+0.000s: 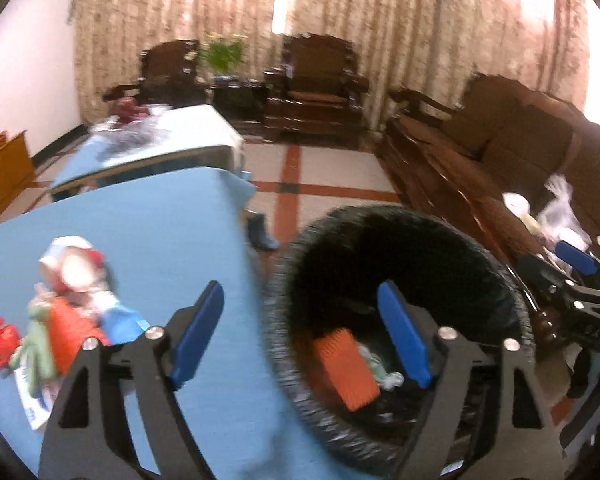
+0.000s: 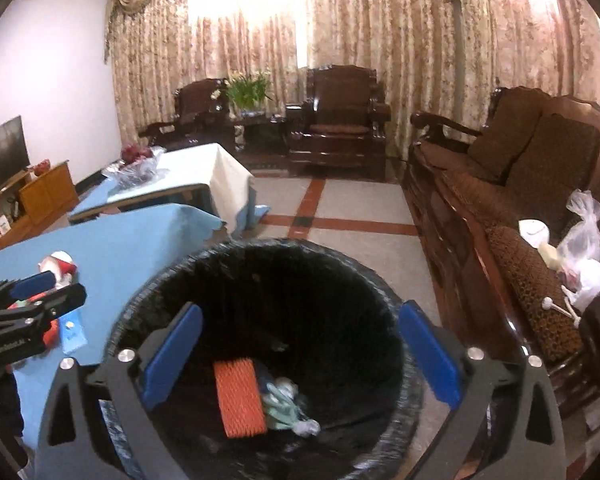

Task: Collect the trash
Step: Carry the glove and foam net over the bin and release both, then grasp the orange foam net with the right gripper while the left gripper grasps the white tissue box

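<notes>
Right wrist: round bin (image 2: 260, 264) with crinkled black liner, on floor beside blue table (image 2: 140, 236) | inside: ribbed orange pad (image 2: 239, 398), crumpled pale wrappers (image 2: 288, 404) | right gripper (image 2: 300, 356) wide open, empty, over bin | left gripper (image 1: 300, 336) wide open, empty | trash pile (image 1: 60, 320) on table.
</notes>
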`<state>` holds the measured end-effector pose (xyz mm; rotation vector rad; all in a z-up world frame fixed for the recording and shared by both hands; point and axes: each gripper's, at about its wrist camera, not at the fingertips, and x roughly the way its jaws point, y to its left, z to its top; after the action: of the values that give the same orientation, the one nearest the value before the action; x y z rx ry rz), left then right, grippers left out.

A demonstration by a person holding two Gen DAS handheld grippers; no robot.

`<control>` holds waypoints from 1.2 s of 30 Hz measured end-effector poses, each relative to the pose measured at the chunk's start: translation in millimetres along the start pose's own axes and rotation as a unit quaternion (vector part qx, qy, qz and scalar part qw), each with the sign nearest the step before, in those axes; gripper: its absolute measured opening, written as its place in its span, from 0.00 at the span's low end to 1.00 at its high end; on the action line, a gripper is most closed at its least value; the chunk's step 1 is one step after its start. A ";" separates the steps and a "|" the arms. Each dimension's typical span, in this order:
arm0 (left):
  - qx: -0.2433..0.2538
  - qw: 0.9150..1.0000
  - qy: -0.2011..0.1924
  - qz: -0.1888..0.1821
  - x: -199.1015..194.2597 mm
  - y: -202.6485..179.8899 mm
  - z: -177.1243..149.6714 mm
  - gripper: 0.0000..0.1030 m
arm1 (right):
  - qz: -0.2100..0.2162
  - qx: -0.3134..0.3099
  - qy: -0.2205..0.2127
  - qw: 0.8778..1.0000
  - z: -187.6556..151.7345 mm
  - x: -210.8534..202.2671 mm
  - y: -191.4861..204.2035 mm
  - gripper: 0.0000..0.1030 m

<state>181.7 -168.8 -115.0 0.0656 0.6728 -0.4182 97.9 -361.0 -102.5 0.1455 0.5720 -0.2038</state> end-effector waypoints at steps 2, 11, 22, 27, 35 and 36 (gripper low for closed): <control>-0.016 1.000 -0.010 0.022 -14.6 22.1 -0.8 0.81 | 0.017 -0.002 -0.005 1.000 3.4 -0.6 15.5 0.94; -0.062 0.989 -0.031 0.132 -72.7 125.1 -20.9 0.85 | 0.111 -0.049 -0.008 0.993 6.4 6.3 113.9 0.94; -0.111 0.966 -0.029 0.233 -112.2 217.4 -54.9 0.85 | 0.204 -0.118 0.000 0.972 -16.2 28.5 236.8 0.93; -0.132 0.959 -0.015 0.249 -113.9 242.7 -74.4 0.85 | 0.236 -0.146 0.021 0.961 -33.1 48.3 280.0 0.76; -0.137 0.957 0.002 0.255 -113.4 257.8 -102.3 0.85 | 0.259 -0.175 0.076 0.947 -63.1 80.1 315.4 0.56; -0.138 0.957 0.002 0.255 -111.9 258.3 -102.7 0.85 | 0.261 -0.180 0.082 0.945 -65.8 83.2 318.6 0.54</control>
<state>144.8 127.0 -145.7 -0.0252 0.6852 0.1737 205.6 -51.9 -177.5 -0.0448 0.7057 0.4325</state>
